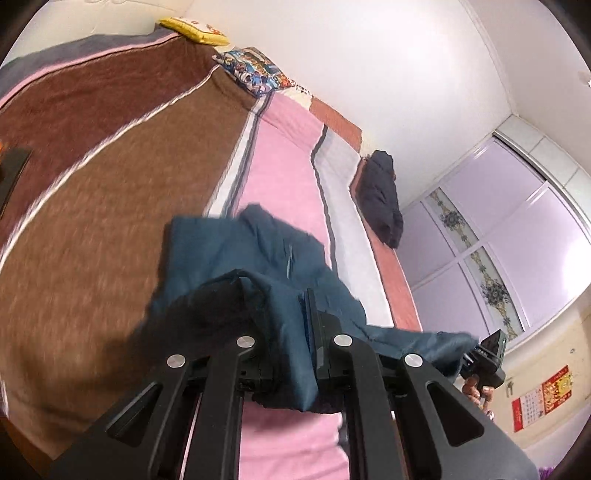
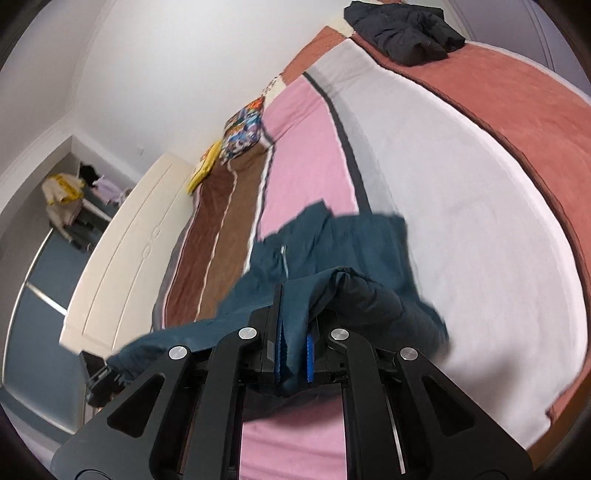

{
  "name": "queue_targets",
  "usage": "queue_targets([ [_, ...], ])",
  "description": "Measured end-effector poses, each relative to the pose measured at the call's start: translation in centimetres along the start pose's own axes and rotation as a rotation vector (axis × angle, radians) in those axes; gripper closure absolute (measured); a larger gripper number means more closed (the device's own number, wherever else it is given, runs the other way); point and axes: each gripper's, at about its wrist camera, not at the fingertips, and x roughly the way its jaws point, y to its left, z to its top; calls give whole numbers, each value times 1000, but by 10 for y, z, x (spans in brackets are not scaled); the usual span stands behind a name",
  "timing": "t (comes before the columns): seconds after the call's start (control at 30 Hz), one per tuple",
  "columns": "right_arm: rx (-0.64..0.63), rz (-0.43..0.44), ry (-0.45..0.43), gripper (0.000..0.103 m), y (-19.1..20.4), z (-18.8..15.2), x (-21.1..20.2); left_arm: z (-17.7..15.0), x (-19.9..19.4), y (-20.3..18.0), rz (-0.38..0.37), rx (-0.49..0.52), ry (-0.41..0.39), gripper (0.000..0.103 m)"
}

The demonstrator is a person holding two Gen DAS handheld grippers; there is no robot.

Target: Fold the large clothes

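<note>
Both grippers held one teal garment [image 1: 255,266] up over the striped bed [image 1: 110,206]. The left gripper [image 1: 291,354] had its jaws clamped on one bunched edge, and the right gripper [image 2: 293,354] pinched another. A dark jacket [image 2: 404,27] lay at the bed's far corner.
</note>
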Motion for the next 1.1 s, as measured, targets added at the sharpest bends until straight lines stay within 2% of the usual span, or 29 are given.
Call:
queue_targets([
  [0.27, -47, -124, -18, 93, 2, 74, 100, 81, 89, 22, 108, -69, 7, 93],
  [0.47, -9, -209, 23, 93, -28, 115, 173, 113, 155, 58, 179, -138, 38, 93],
  [0.63, 33, -260, 74, 94, -61, 134, 235, 126, 206, 87, 211, -195, 63, 93],
  [0.8, 53, -300, 106, 93, -90, 142, 280, 135, 248, 107, 237, -224, 88, 93],
  [0.93, 60, -337, 144, 93, -107, 138, 304, 133, 272, 119, 268, -238, 111, 92],
  [1.0, 60, -344, 159, 93, -112, 136, 309, 130, 281, 125, 281, -252, 119, 88],
  [1.1, 98, -326, 183, 90, -122, 136, 313, 129, 286, 133, 277, -294, 128, 84],
])
